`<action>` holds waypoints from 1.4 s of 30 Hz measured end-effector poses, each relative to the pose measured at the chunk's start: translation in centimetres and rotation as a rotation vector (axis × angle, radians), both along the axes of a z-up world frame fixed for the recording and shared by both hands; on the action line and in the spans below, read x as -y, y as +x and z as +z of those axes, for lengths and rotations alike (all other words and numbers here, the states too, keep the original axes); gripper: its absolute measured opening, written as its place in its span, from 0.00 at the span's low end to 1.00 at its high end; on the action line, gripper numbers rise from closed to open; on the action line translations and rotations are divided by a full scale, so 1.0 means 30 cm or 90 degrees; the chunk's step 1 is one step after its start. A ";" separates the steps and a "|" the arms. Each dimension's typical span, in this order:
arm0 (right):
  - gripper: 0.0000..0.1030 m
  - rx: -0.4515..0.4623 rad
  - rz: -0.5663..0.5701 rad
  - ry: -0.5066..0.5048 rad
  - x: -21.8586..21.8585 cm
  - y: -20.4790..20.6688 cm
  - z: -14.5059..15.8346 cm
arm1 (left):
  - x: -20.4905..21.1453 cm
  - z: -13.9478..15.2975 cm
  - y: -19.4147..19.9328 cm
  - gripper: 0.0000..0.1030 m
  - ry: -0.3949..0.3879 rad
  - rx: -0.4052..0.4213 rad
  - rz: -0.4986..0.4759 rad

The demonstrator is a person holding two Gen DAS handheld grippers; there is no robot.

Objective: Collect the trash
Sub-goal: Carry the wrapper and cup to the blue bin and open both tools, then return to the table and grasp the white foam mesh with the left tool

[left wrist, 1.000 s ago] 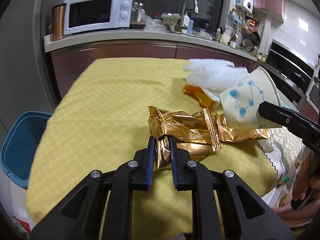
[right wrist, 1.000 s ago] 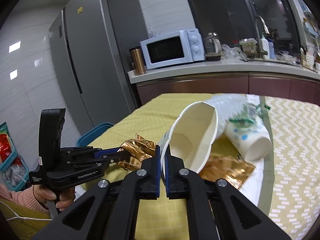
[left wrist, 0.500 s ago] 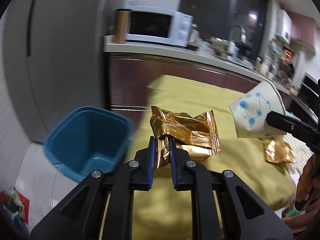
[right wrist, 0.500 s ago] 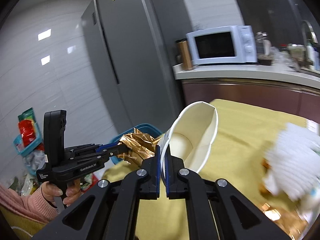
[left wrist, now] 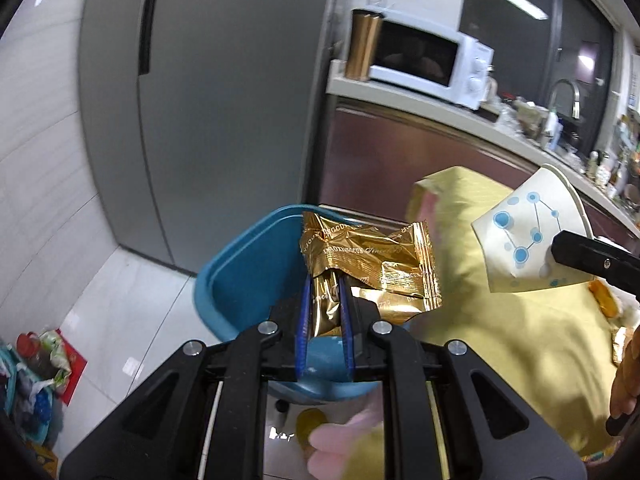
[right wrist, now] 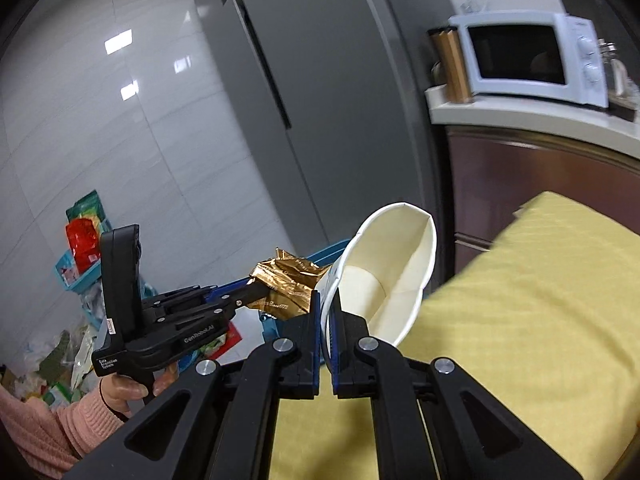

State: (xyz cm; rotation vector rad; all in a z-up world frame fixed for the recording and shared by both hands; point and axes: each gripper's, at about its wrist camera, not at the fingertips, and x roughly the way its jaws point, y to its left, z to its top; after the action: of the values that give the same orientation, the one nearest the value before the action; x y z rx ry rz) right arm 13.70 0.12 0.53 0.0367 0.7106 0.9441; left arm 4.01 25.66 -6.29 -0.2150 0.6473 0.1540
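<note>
Beside the fridge (left wrist: 208,92), I hold the left fingers (left wrist: 325,304) pinching the wrapper (left wrist: 368,260) over the bin (left wrist: 244,264) to drop it; the right fingers (right wrist: 329,316) pinch the cup (right wrist: 396,264), waiting nearby.

Left gripper (left wrist: 325,298) clamps a gold wrapper (left wrist: 368,260), pointing toward 12 o'clock; right gripper (right wrist: 329,312) pinches a paper cup's (right wrist: 394,272) wall.
</note>
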 end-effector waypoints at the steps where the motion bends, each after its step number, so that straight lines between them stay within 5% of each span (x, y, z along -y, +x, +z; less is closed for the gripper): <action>1: 0.03 -0.007 0.010 -0.011 -0.035 0.013 -0.013 | -0.014 -0.009 0.012 0.14 0.001 -0.006 0.008; 20: 0.06 -0.112 0.064 -0.128 -0.309 0.151 -0.167 | -0.059 -0.177 0.137 0.17 0.013 -0.090 0.049; 26: 0.11 -0.125 0.055 -0.138 -0.323 0.155 -0.168 | -0.054 -0.203 0.161 0.31 0.010 -0.100 0.050; 30: 0.22 -0.132 0.046 -0.137 -0.332 0.166 -0.170 | -0.053 -0.218 0.172 0.30 0.006 -0.108 0.052; 36: 0.26 -0.113 0.029 -0.124 -0.289 0.150 -0.152 | -0.045 -0.198 0.154 0.30 0.000 -0.097 0.058; 42: 0.26 -0.082 0.017 -0.087 -0.172 0.081 -0.077 | 0.031 -0.097 0.102 0.34 0.010 -0.032 0.022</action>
State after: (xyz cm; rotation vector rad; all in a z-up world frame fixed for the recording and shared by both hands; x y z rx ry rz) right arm 16.14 5.29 -1.78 -0.0330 0.8960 0.9227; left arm 7.08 24.74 -9.19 -0.2084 0.6928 0.1985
